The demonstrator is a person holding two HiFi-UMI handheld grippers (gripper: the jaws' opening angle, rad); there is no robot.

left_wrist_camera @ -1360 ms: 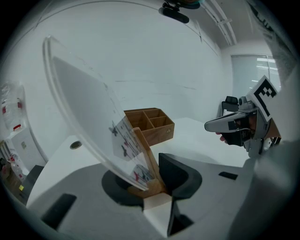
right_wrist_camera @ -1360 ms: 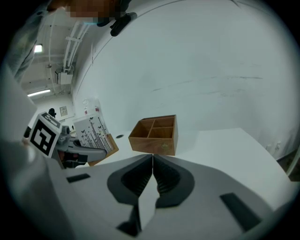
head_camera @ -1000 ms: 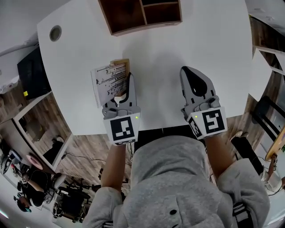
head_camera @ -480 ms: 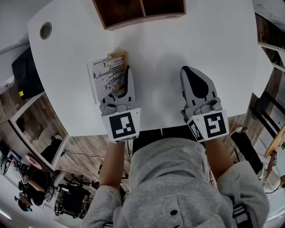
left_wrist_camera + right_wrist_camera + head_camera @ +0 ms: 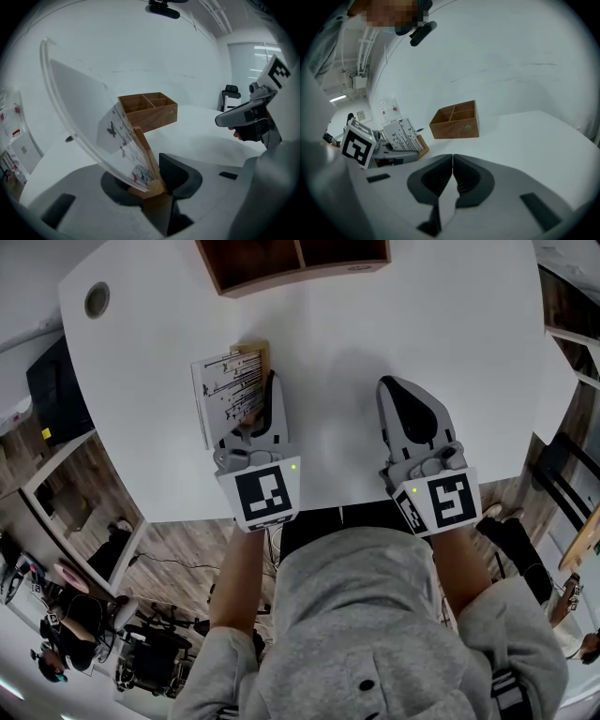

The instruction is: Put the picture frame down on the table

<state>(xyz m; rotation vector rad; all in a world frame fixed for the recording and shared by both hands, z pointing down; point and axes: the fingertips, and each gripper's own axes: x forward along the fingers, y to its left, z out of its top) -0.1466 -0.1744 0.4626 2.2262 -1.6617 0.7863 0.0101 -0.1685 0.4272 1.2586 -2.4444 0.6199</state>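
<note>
Surface: white table seen from above, with a person's grey-sleeved arms at its near edge.
Held object: picture frame, a clear pane over a white sheet printed with small dark marks, with a wooden strip along one edge. It is over the table's left half; I cannot tell whether it touches the table.
Frame and jaws: the wooden strip sits between the jaws, and the pane rises out of them, leaning left.
Left gripper: clamped on that strip.
Right gripper: jaws pressed together, nothing between them, well apart from the frame.
Beyond: wooden box with compartments at the far edge.
</note>
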